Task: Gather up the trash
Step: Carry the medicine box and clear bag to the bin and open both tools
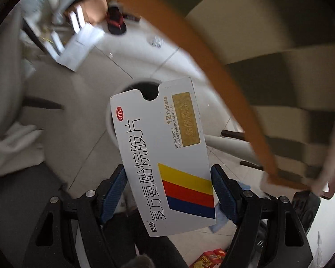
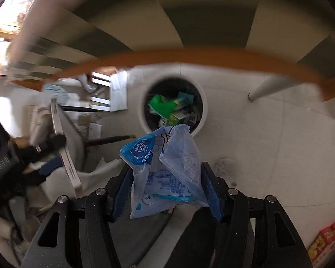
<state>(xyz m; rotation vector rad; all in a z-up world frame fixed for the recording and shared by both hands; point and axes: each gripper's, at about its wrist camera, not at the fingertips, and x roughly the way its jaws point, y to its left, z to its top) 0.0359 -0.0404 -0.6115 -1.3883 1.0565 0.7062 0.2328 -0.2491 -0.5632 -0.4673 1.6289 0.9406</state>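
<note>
Seen from above a pale tiled floor, under the orange edge of a table: a round white bin, dark inside, already loaded with green cartons and other packaging, and well below both tools.

Clamped edgewise in the left hand-held gripper, between its blue pads: a flat white medicine box with yellow, red and blue stripes, tilted, its notched end reaching across the bin's mouth in the left view. Pinched in the right hand-held gripper, at narrow spread: a crumpled blue tissue wrapper, limp, its torn top overlapping the near rim in the right view.

Likely trouble, judged from this instant: release too early or off centre. Stiff and held at a slant, the box liable to tumble on the way down, clip the rim and skid off across the tiles. Light and floppy, the wrapper liable to drift sideways, or cling to a pad once the jaws part and hang there. Blur across the table edge suggesting motion, so any sideways swing at release likely to carry either piece wide. Little margin besides, with both pieces appearing lined up nearer the rim than the middle.
</note>
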